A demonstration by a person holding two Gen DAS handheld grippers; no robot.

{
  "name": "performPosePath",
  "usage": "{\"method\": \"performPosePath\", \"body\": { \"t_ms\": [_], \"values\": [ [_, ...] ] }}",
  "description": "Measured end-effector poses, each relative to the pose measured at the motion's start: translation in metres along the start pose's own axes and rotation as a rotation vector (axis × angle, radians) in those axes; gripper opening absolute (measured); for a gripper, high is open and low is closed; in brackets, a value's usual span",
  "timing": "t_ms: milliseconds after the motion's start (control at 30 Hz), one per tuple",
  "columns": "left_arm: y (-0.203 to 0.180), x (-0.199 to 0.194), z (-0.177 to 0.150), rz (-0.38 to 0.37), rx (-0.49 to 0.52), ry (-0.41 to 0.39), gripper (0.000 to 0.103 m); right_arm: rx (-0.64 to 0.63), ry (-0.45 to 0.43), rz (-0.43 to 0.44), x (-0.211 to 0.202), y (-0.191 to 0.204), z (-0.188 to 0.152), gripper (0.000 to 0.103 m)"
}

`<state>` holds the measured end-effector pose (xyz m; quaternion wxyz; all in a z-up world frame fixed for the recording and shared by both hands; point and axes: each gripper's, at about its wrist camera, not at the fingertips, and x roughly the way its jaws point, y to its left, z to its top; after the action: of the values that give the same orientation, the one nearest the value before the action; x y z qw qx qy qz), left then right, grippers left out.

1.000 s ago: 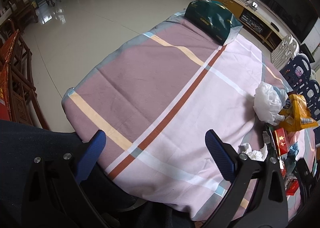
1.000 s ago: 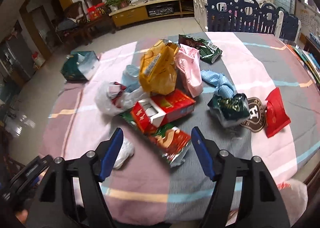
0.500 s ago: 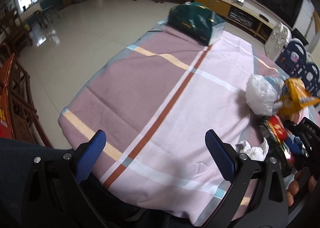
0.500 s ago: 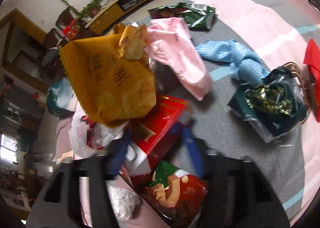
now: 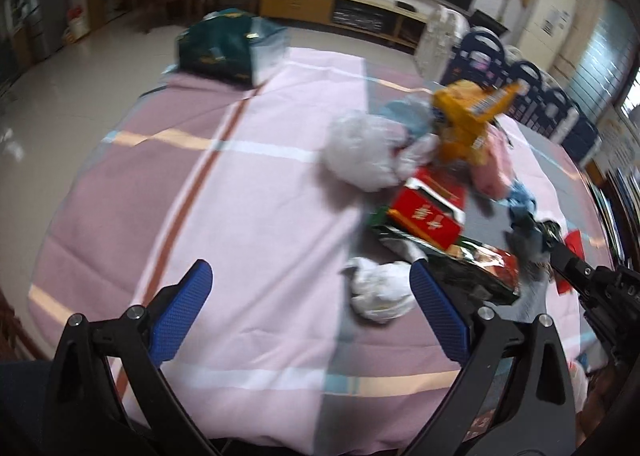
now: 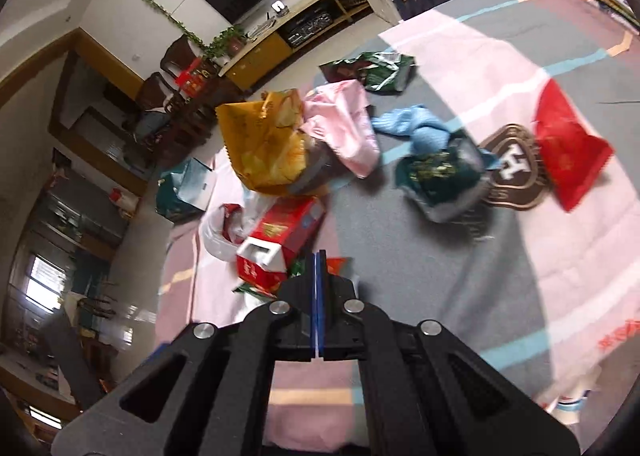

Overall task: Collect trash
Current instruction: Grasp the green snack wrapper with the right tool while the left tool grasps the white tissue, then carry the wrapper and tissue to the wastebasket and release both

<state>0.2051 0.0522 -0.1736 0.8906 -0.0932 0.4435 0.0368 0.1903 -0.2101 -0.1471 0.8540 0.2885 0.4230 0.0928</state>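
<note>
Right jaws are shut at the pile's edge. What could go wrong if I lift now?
1. The right gripper seems to pinch only the snack wrapper's edge; thin foil may slip out.
2. The red box lies on that wrapper, so lifting could tip it and drag neighbouring trash.
3. The left gripper hangs open, supporting nothing.

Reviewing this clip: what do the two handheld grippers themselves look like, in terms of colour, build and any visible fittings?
Both share one build. The left gripper has matte black angular plastic arms with cut-out slots, round silver bolt heads at the joints, and textured blue pads on the finger faces. The right gripper has the same black frame and silver bolts, with only thin blue pad edges showing. No cables, sleeves or readable markings are visible.
</note>
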Motion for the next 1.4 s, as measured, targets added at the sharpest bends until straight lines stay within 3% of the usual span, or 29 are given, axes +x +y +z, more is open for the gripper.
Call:
{"method": "performPosePath", "body": {
  "t_ms": [133, 167, 200, 233, 267, 300, 367, 467, 600, 733, 867, 933, 1000, 1033, 1067, 1167, 1200, 1400],
  "values": [
    [-0.036, 0.017, -0.004, 0.011, 0.143, 0.028, 0.079, -0.018, -0.021, -0.027, -0.027, -0.008, -0.009, 0.016],
    [-0.043, 0.025, -0.006, 0.009, 0.165, 0.054, 0.075, -0.030, -0.023, -0.051, -0.033, -0.011, -0.011, 0.030],
    [-0.046, 0.032, -0.008, 0.006, 0.180, 0.083, 0.063, -0.039, -0.027, -0.069, -0.033, -0.010, -0.011, 0.048],
    [-0.049, 0.038, -0.009, -0.002, 0.189, 0.111, 0.050, -0.056, -0.044, -0.096, -0.038, -0.010, -0.012, 0.054],
    [-0.049, 0.042, -0.011, -0.027, 0.186, 0.133, 0.044, -0.072, -0.061, -0.111, -0.039, -0.011, -0.011, 0.062],
    [-0.047, 0.042, -0.012, -0.056, 0.172, 0.138, 0.034, -0.096, -0.074, -0.132, -0.039, -0.009, -0.010, 0.067],
    [-0.039, 0.040, -0.010, -0.067, 0.131, 0.124, 0.028, -0.136, -0.067, -0.160, -0.034, -0.003, -0.008, 0.071],
    [-0.012, 0.034, -0.006, -0.050, 0.004, 0.112, 0.026, -0.230, -0.053, -0.185, -0.016, 0.016, -0.007, 0.076],
    [0.045, 0.028, 0.000, 0.027, -0.213, 0.118, 0.026, -0.529, 0.004, -0.282, 0.028, 0.064, -0.019, 0.079],
    [0.084, 0.018, 0.002, 0.122, -0.335, 0.085, 0.026, -0.799, 0.100, -0.381, 0.076, 0.096, -0.038, 0.079],
    [0.087, 0.015, 0.005, 0.135, -0.335, 0.071, 0.026, -0.831, 0.192, -0.389, 0.103, 0.092, -0.044, 0.079],
    [0.084, 0.015, 0.007, 0.122, -0.321, 0.068, 0.026, -0.820, 0.212, -0.385, 0.107, 0.087, -0.046, 0.069],
    [0.085, 0.010, 0.007, 0.125, -0.313, 0.058, 0.026, -0.805, 0.248, -0.387, 0.111, 0.080, -0.050, 0.042],
    [0.084, 0.007, 0.007, 0.124, -0.314, 0.052, 0.026, -0.792, 0.246, -0.377, 0.109, 0.078, -0.050, 0.039],
    [0.083, 0.006, 0.007, 0.121, -0.317, 0.048, 0.026, -0.778, 0.249, -0.358, 0.106, 0.079, -0.051, 0.029],
    [0.083, 0.001, 0.009, 0.125, -0.324, 0.031, 0.026, -0.767, 0.250, -0.318, 0.098, 0.088, -0.060, 0.023],
    [0.084, -0.002, 0.009, 0.129, -0.325, 0.025, 0.026, -0.772, 0.254, -0.301, 0.095, 0.092, -0.063, 0.010],
    [0.092, -0.011, 0.012, 0.155, -0.361, -0.009, 0.026, -0.737, 0.263, -0.182, 0.075, 0.112, -0.076, 0.006]
  ]
}}
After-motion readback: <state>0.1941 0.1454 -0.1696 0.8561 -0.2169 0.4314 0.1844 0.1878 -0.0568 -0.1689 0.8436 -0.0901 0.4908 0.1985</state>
